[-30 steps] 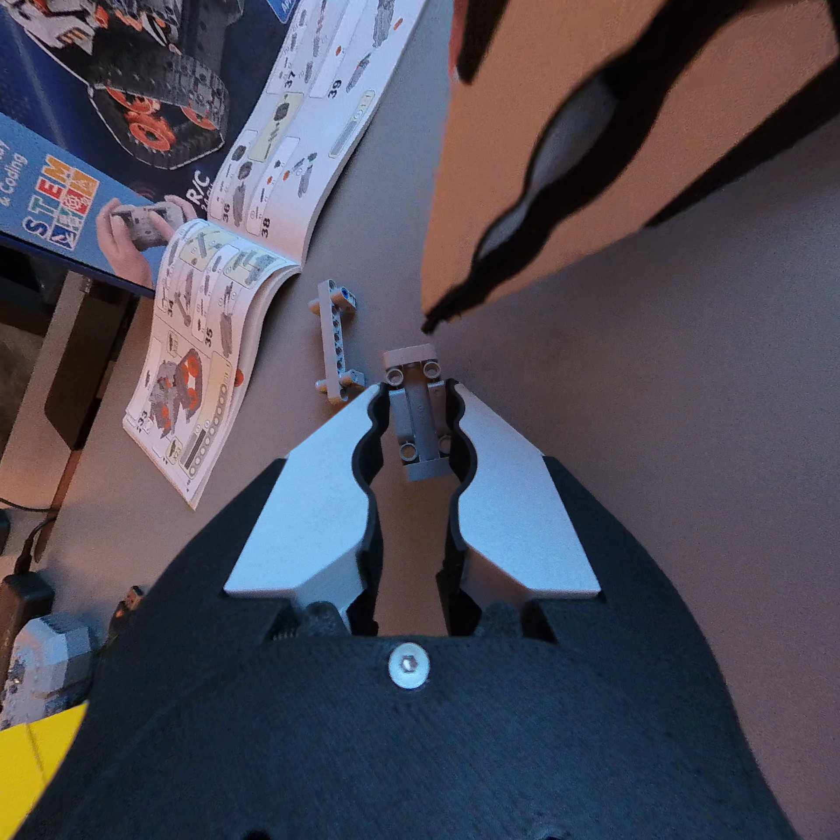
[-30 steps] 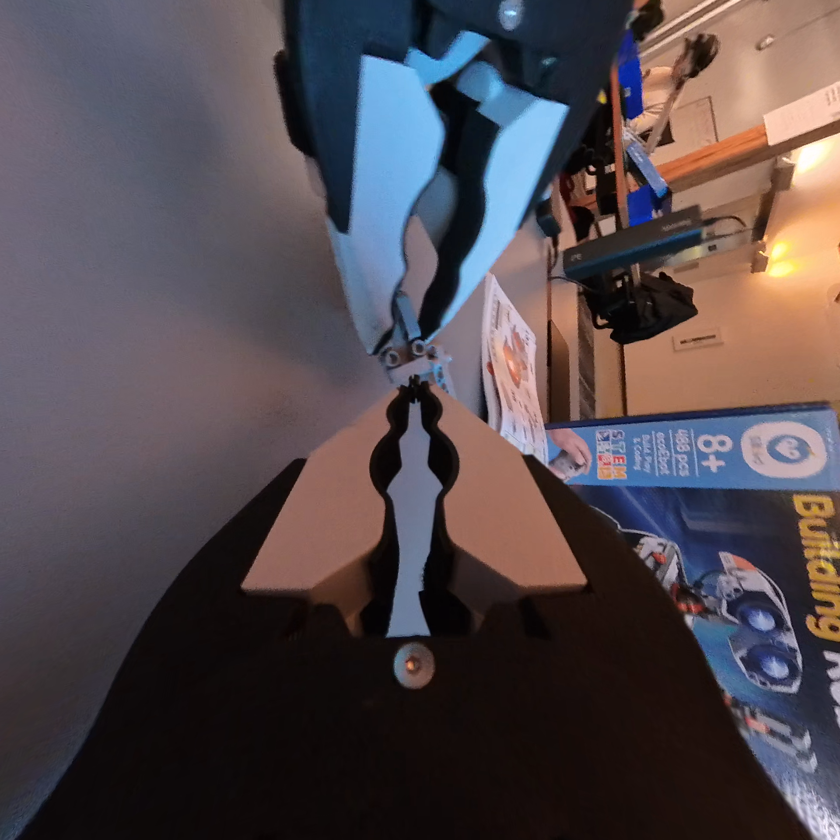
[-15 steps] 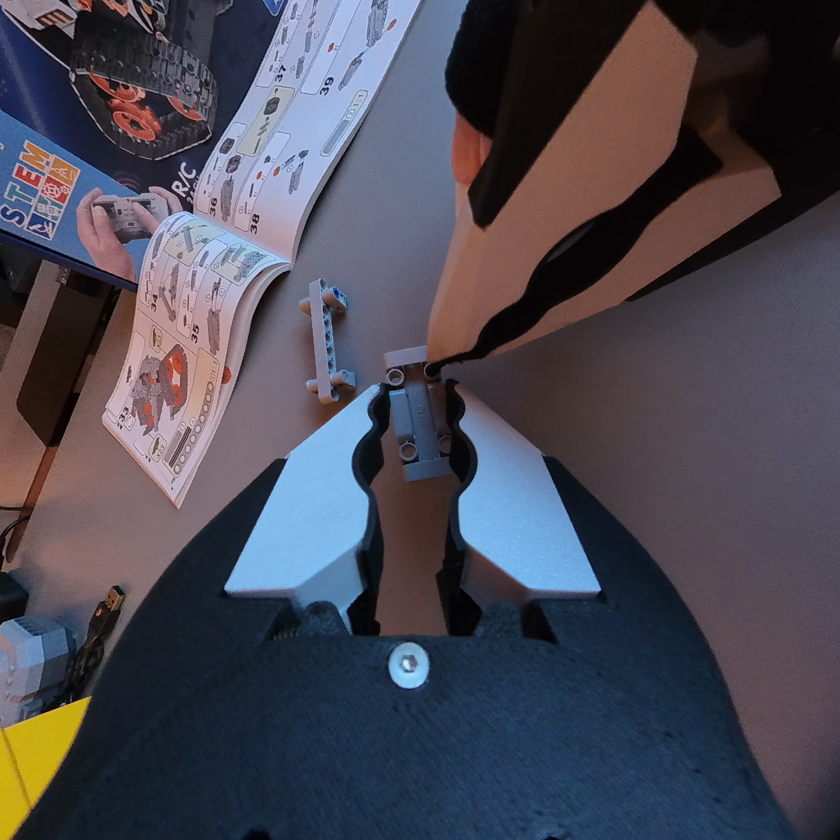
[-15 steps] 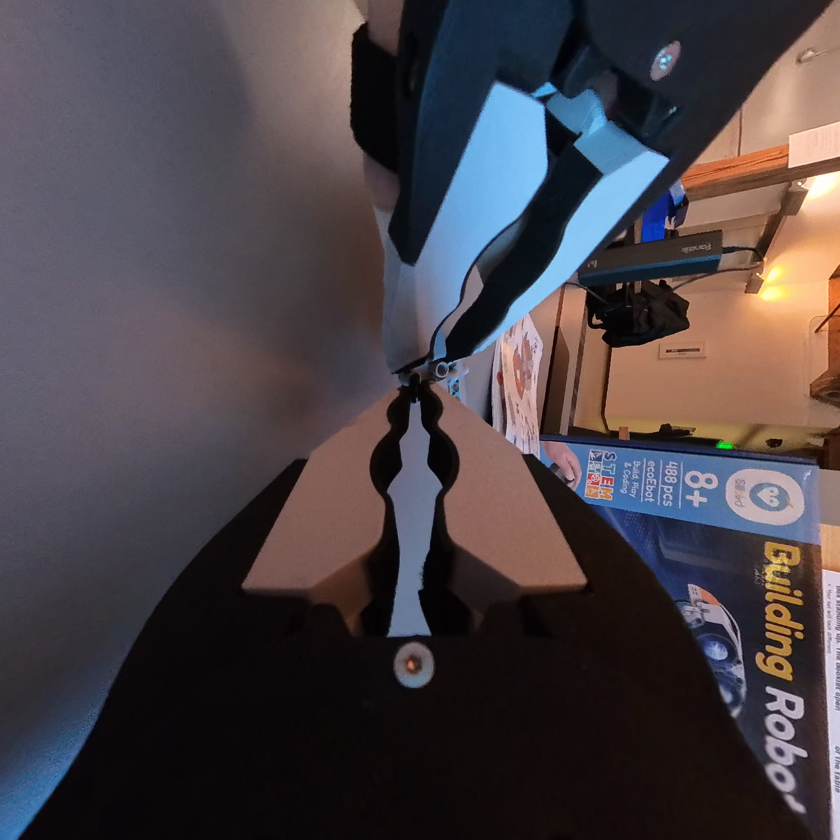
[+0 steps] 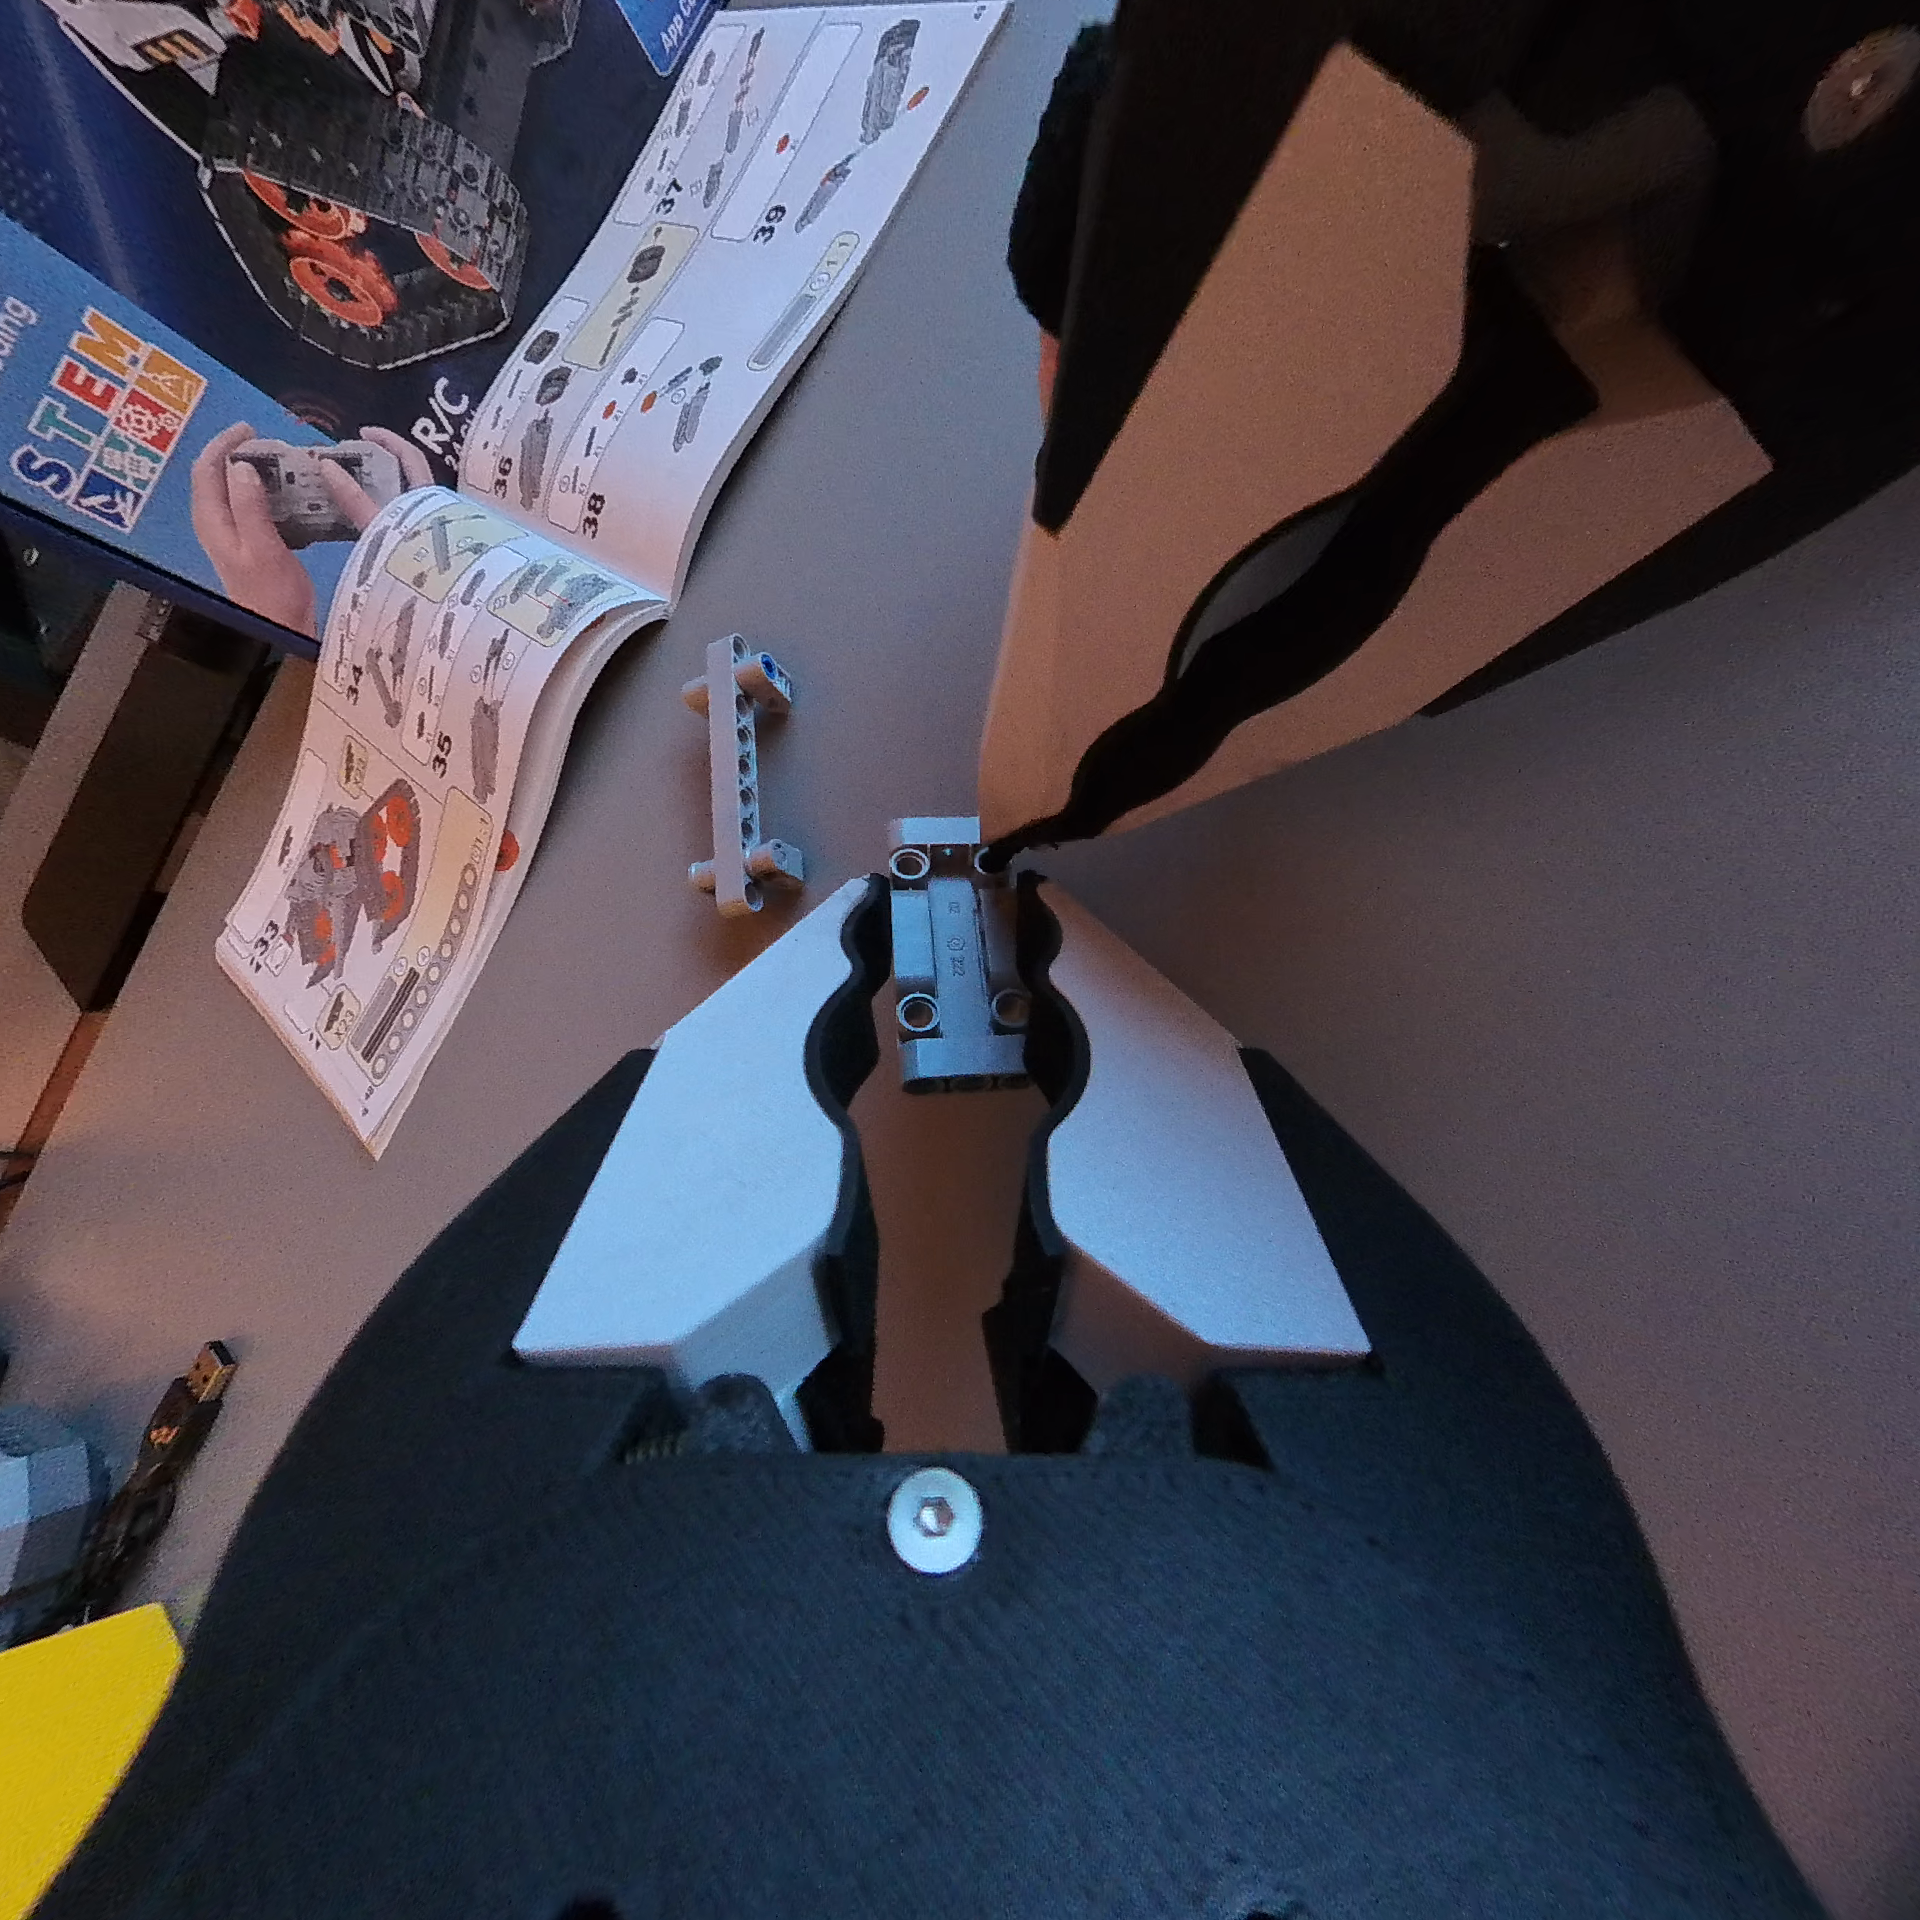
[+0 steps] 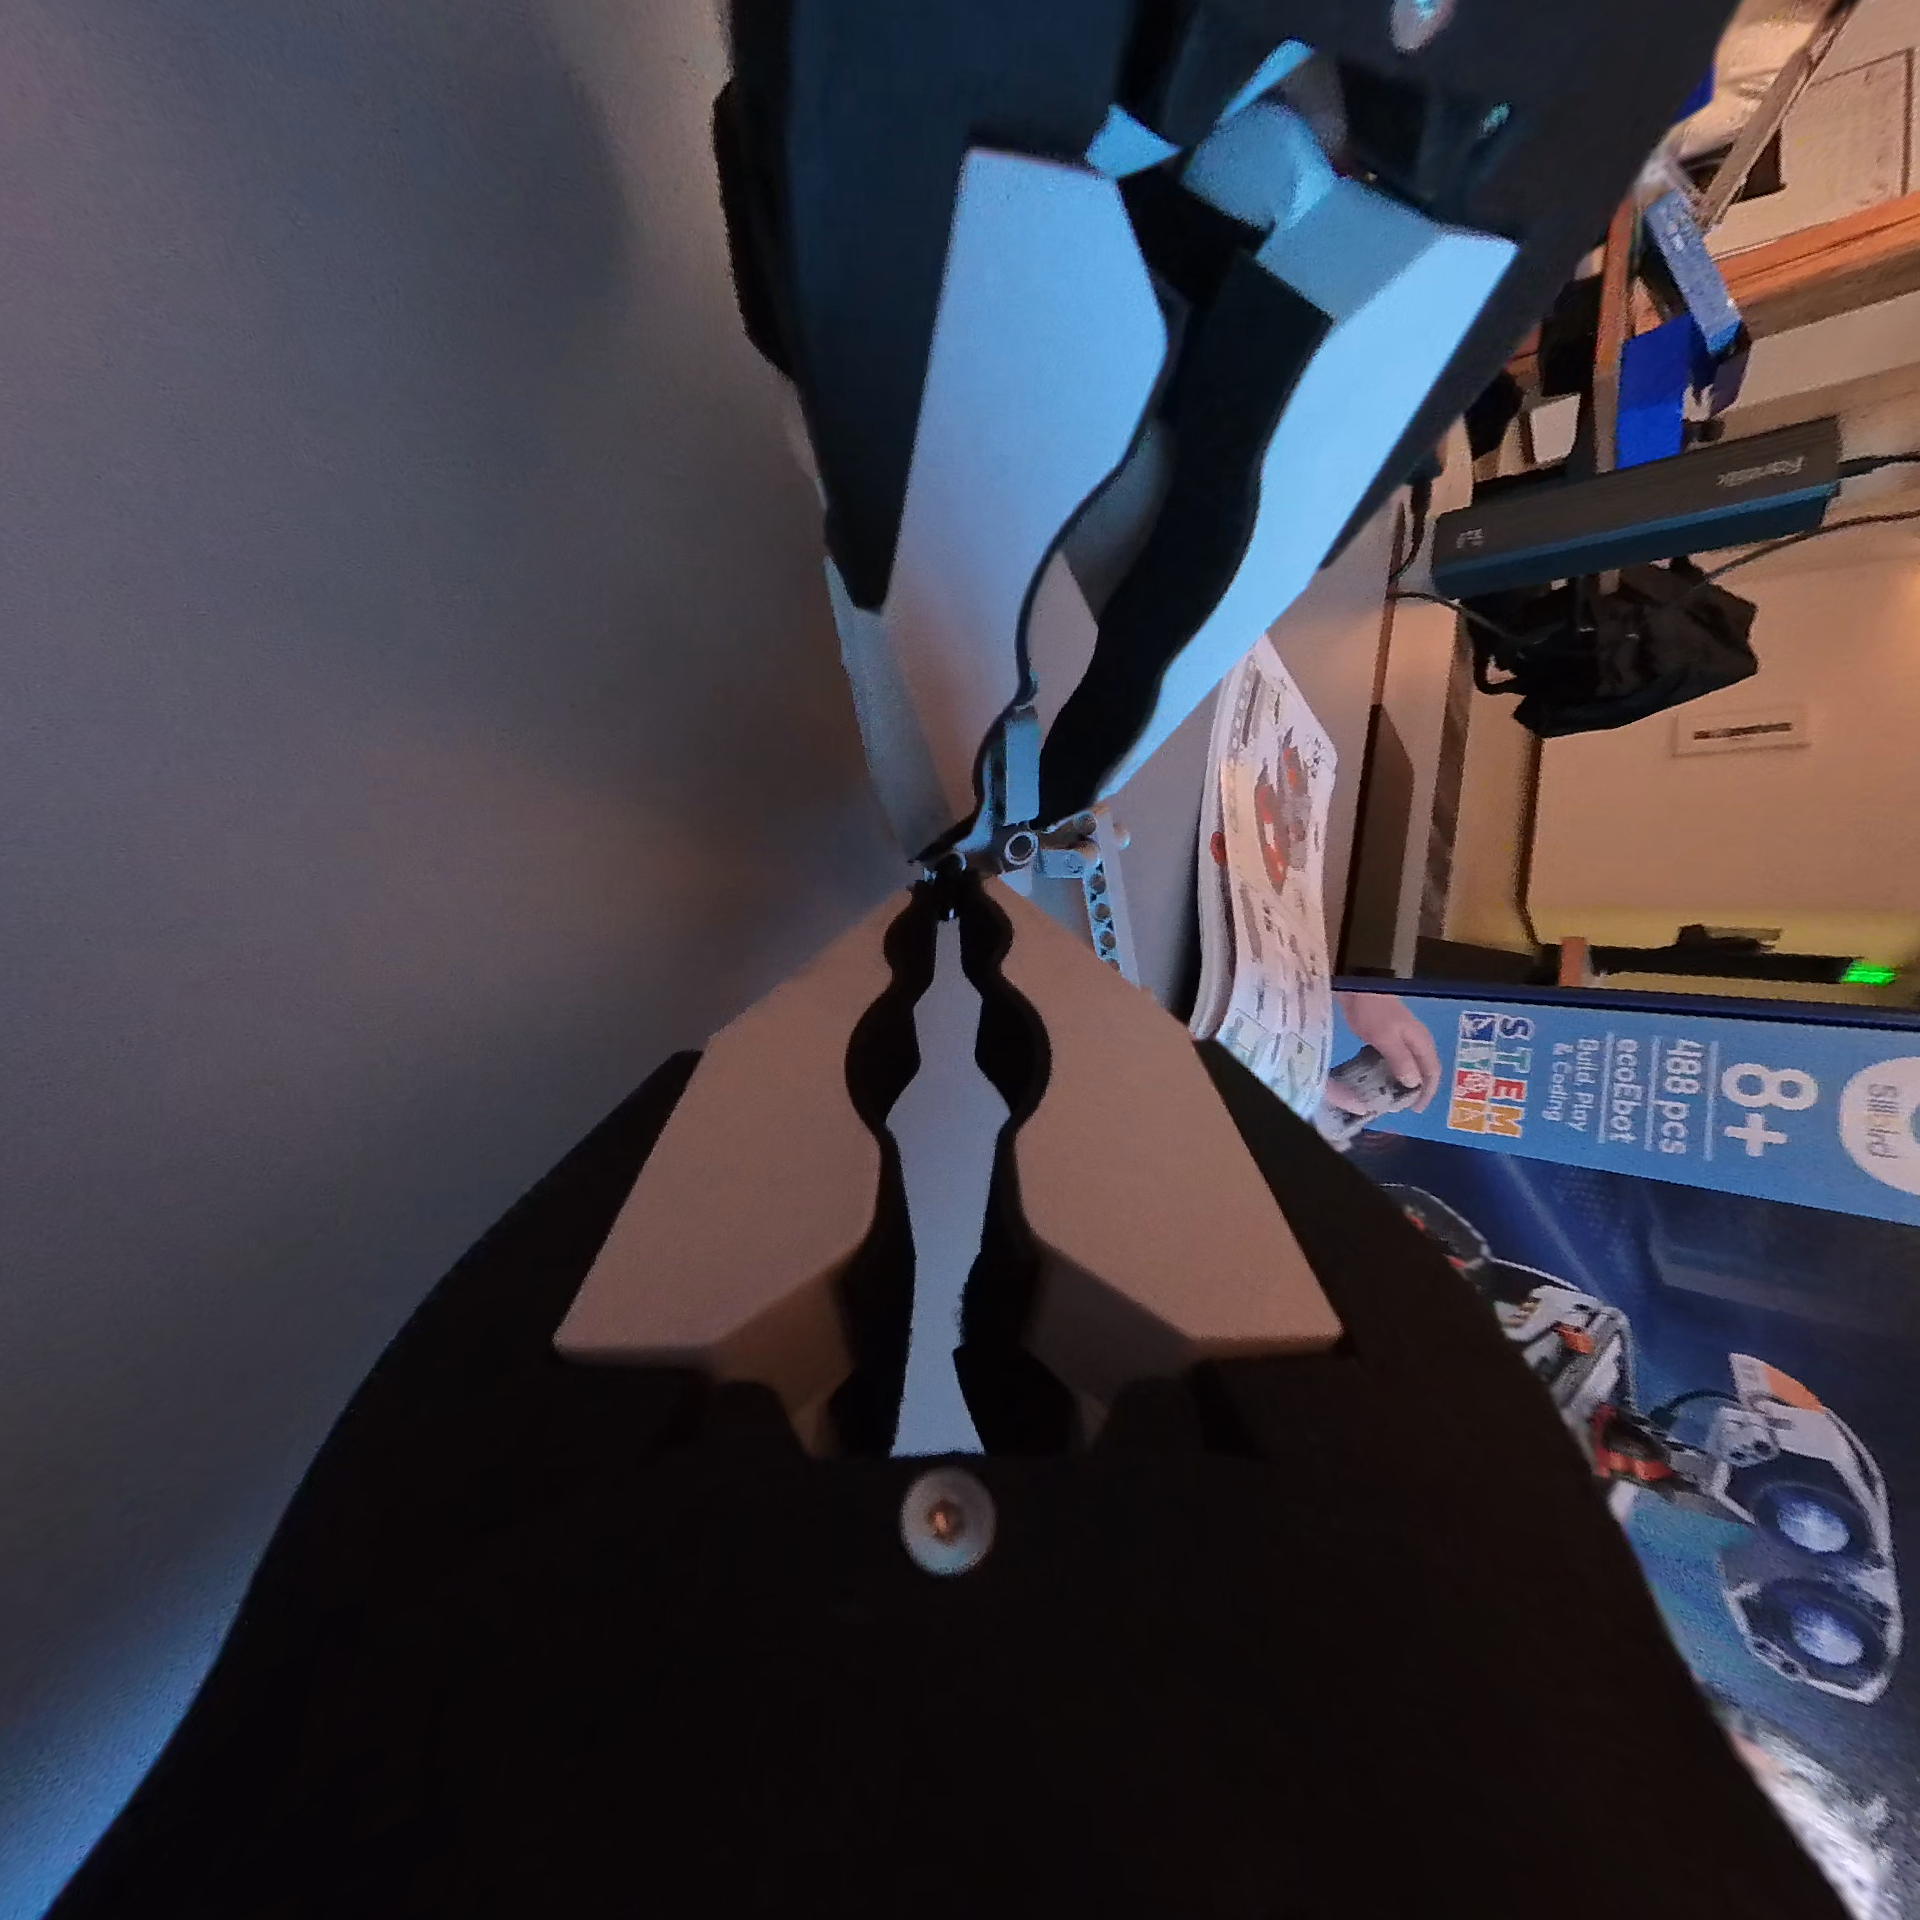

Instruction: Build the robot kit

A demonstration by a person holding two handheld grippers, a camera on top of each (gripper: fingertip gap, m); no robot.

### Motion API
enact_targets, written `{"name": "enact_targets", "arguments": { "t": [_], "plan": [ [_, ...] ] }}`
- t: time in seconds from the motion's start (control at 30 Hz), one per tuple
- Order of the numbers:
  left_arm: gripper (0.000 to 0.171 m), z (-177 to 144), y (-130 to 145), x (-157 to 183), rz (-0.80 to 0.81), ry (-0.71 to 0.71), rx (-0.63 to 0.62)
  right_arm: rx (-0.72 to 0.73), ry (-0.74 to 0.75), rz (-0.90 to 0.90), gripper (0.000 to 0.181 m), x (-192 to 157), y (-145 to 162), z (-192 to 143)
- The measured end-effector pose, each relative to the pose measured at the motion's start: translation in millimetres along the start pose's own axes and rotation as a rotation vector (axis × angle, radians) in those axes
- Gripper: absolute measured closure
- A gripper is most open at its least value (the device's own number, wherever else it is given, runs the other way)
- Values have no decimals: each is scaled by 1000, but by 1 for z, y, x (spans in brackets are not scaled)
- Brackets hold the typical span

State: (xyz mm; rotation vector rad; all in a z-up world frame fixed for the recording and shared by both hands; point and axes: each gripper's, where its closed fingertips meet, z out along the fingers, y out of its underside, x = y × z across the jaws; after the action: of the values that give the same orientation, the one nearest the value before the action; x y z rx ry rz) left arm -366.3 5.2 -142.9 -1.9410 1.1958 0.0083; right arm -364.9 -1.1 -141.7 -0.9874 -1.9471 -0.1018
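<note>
In the left wrist view, the left gripper (image 5: 945, 894) is clamped on a grey block (image 5: 954, 961), steadying it above the surface (image 5: 1507, 1039); a grey beam (image 5: 740, 774) lies just left of the block. In the right wrist view, the right gripper (image 6: 948, 894) is closed to its tips, which meet the block (image 6: 1006, 821) at its end, possibly pinching a small dark piece too small to tell.

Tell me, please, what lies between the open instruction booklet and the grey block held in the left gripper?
In the left wrist view, a grey holed beam lies flat on the table between the booklet and the block.

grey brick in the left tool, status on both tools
Left tool shut on grey brick, above table. Right tool shut, tips at brick's far end. Grey beam lies beside, apart.
</note>
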Motion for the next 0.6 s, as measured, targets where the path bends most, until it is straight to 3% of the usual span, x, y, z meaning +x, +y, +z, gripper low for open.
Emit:
{"name": "enact_targets", "arguments": {
  "t": [0.17,0.6],
  "plan": [
    [149,0,-4,0,81,-44,23,24,-50,67,177,0,1,-3],
    [150,6,-13,6,111,-32,80,33,-244,196,177,-7,6,-9]
  ]
}}
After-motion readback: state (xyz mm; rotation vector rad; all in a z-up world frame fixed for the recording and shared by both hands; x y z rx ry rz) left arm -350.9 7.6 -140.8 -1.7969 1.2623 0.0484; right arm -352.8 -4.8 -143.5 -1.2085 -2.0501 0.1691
